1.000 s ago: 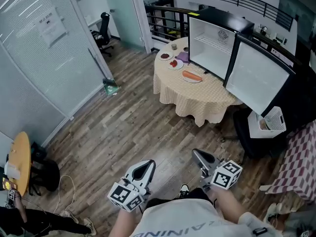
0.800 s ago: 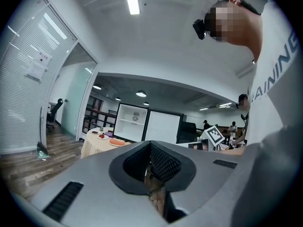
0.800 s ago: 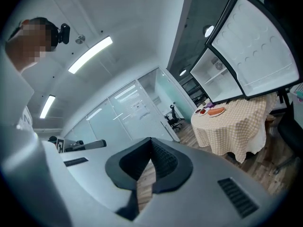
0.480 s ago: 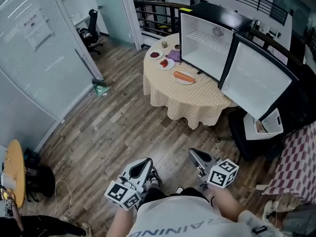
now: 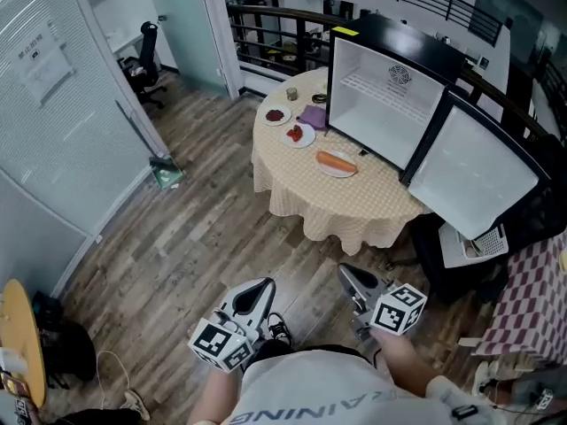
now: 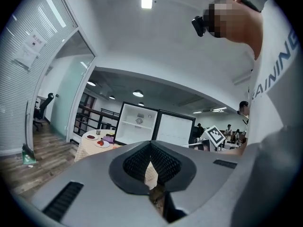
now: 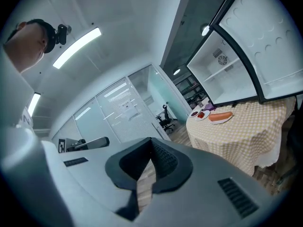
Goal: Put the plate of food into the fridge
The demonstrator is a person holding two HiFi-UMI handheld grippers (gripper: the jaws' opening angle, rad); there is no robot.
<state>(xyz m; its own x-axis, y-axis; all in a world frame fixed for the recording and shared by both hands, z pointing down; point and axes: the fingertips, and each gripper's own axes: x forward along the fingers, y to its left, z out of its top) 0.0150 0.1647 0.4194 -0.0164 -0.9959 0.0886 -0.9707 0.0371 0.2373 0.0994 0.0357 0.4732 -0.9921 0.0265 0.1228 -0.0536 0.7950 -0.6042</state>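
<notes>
1. Both shut, holding nothing: left gripper (image 5: 263, 285), right gripper (image 5: 346, 273).
2. Plate of food (image 5: 337, 163) sits on the table (image 5: 354, 212) beside the open fridge (image 5: 376, 113).
3. Probably hard and slippery; pinch its rim, keep it flat.

Right tongs (image 7: 150, 144), jaws together and empty, point toward the plate of food (image 7: 221, 117) on the table (image 7: 236, 136)

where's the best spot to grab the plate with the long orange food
Probably the bare rim of the plate, on the side nearest the table edge, coming in low and level. The orange food lies along the middle, the plate is flat and shallow, and the open fridge blocks the far side.
</notes>
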